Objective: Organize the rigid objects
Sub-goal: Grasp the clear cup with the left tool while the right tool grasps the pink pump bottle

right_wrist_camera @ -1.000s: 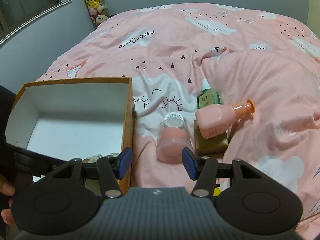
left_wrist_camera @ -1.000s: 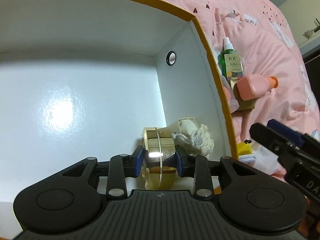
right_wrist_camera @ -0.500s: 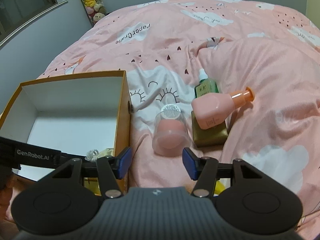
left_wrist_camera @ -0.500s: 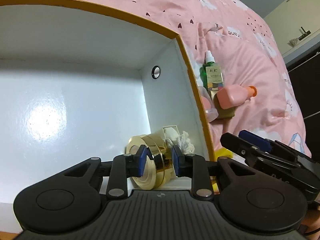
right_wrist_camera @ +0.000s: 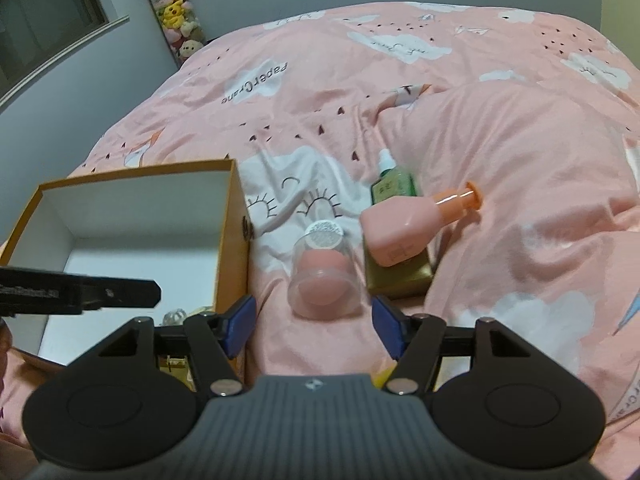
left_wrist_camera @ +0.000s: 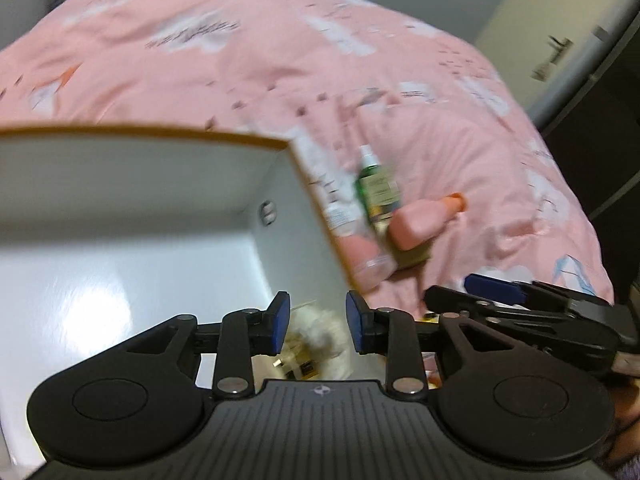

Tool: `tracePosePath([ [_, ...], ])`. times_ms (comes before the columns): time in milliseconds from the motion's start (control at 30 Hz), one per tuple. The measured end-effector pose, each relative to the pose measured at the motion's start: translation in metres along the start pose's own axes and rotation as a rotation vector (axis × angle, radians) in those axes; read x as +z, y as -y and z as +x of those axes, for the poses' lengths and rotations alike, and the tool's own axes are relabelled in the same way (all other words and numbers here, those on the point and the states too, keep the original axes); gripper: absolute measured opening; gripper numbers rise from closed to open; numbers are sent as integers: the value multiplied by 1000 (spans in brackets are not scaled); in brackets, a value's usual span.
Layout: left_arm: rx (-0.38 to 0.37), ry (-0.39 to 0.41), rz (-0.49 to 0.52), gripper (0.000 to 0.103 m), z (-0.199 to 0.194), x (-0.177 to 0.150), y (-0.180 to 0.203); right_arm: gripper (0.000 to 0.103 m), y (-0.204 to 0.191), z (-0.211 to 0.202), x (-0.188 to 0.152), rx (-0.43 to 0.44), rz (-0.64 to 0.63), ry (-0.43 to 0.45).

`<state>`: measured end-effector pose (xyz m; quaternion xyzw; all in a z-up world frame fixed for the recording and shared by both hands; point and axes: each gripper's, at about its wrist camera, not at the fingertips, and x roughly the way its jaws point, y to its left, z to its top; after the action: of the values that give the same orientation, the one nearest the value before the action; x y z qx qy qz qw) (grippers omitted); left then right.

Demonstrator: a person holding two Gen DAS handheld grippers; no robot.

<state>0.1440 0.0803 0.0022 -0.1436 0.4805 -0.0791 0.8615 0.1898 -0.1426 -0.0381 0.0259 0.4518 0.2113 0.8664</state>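
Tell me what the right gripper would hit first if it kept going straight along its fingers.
Most likely the clear capsule with the pink sponge inside. It lies on the pink duvet right ahead, centred between the opening fingers of the right gripper, with nothing between them yet. Depth is hard to judge through the fisheye.

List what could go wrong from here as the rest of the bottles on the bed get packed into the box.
1. The right gripper, jaws opening and nothing between them, faces the clear round jar, which lies on its side on soft bedding and may roll away.
2. The pink bottle rests on the gold box and against the green spray bottle; pulling one may topple the others.
3. The left gripper hangs over the cardboard box corner and could clip its wall.
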Motion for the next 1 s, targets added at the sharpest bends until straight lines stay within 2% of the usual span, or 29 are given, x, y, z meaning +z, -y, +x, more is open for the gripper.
tracePosePath([
  [167,-42,-11,86,42,10,16,31,64,23,-5,3,-15,83,17],
  [333,-13,-73,133,45,36,34,52,64,47,-5,13,-12,189,42],
  [467,-6,-163,92,51,66,52,57,64,66,5,21,10,274,45],
  [667,22,-243,44,53,102,71,62,62,94,30,34,20,388,47],
  [833,49,-287,30,57,122,79,64,59,111,54,39,70,464,26],
  [1000,116,-307,74,66,132,81,70,59,129,72,38,137,535,24],
])
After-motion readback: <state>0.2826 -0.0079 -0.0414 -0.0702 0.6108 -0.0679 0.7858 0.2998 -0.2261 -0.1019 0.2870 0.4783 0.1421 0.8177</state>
